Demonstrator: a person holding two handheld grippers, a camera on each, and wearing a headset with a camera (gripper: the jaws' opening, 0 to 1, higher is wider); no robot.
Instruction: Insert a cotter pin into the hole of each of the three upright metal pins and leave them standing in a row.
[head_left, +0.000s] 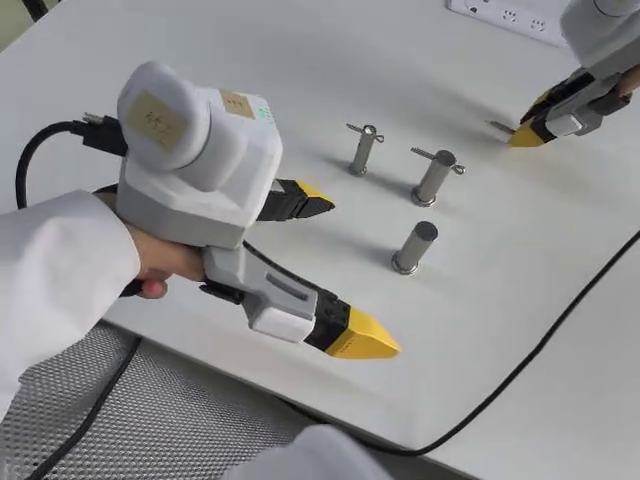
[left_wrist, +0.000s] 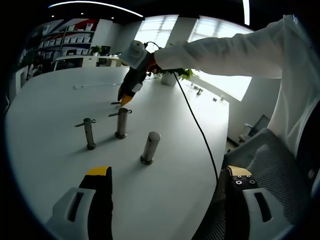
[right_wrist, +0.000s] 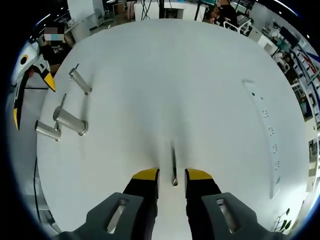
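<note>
While the white surface (head_left: 230, 60) carries everything, we count two hand-held grippers, three upright metal pins and three cotter pins. Our left hand-held gripper (head_left: 348, 272) is released, jaws spread wide and empty, near the bare metal pin (head_left: 414, 248). Our right hand-held gripper (right_wrist: 172, 176) is unclenched too, jaws narrowly apart. The far metal pin (head_left: 364, 150) and the middle metal pin (head_left: 434, 178) each hold an inserted cotter pin (head_left: 365, 130). The loose cotter pin (right_wrist: 173, 162) lies flat on the surface between the right jaws, seemingly touching neither.

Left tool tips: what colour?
Yellow tips on the left tool, black behind them; clearest in the head view.
</note>
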